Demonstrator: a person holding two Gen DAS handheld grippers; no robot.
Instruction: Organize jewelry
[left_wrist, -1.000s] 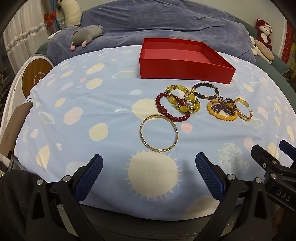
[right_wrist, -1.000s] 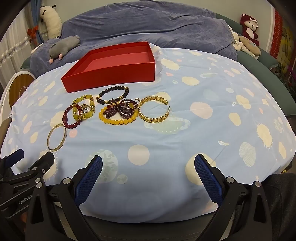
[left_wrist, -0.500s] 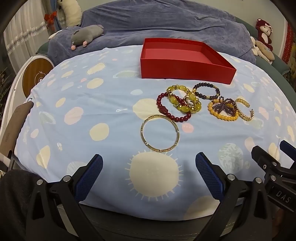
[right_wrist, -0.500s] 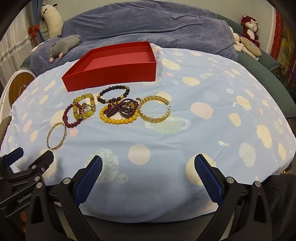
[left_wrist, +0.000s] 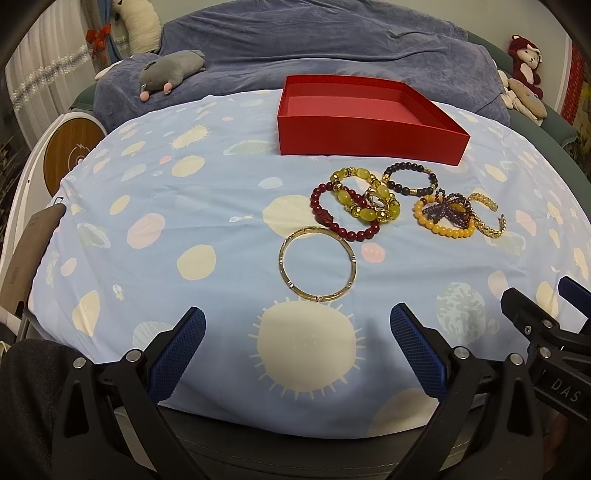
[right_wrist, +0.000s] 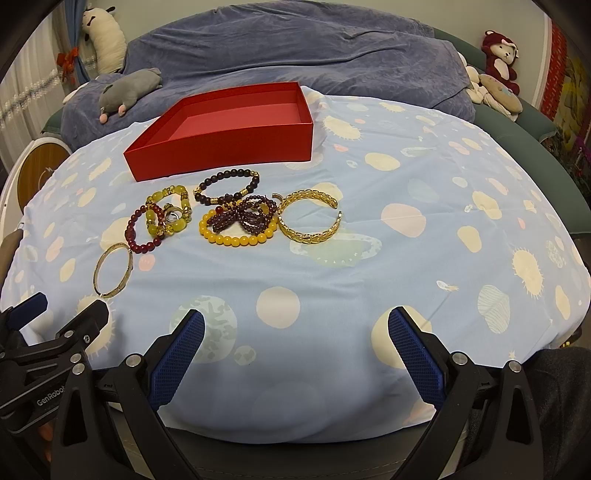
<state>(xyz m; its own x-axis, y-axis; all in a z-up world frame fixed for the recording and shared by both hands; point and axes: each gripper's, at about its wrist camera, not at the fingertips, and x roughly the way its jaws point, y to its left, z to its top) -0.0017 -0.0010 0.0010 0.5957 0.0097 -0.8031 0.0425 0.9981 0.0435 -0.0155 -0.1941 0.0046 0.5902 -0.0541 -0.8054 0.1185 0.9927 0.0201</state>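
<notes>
The left gripper (left_wrist: 297, 328) is hovering low over the near edge of the blue patterned cloth (left_wrist: 177, 206), its blue-padded fingers (left_wrist: 177, 349) spread wide and gripping nothing; the right gripper (right_wrist: 295, 328) is hanging likewise at the cloth's near edge, fingers (right_wrist: 413, 349) splayed fully apart and empty; in the left wrist view the thin gold bangle (left_wrist: 317, 269) is lying flat at twelve o'clock from the left gripper, near its fingertips but not between them; the dark red bead bracelet (left_wrist: 332, 216) is sitting just beyond the bangle toward one o'clock, with the yellow-green bead bracelet (left_wrist: 364, 199) overlapping it; in the right wrist view the amber bead bracelet (right_wrist: 236, 236) is lying at eleven o'clock from the right gripper, a tangled purple bead strand (right_wrist: 242, 216) resting on top of it; the open gold cuff (right_wrist: 308, 216) is lying just beside them at twelve o'clock; the black bead bracelet (right_wrist: 227, 186) is lying behind, nearest the red box (right_wrist: 221, 127); the box is standing open at the far side, nothing showing inside it, the jewelry all lying outside it on the cloth.
</notes>
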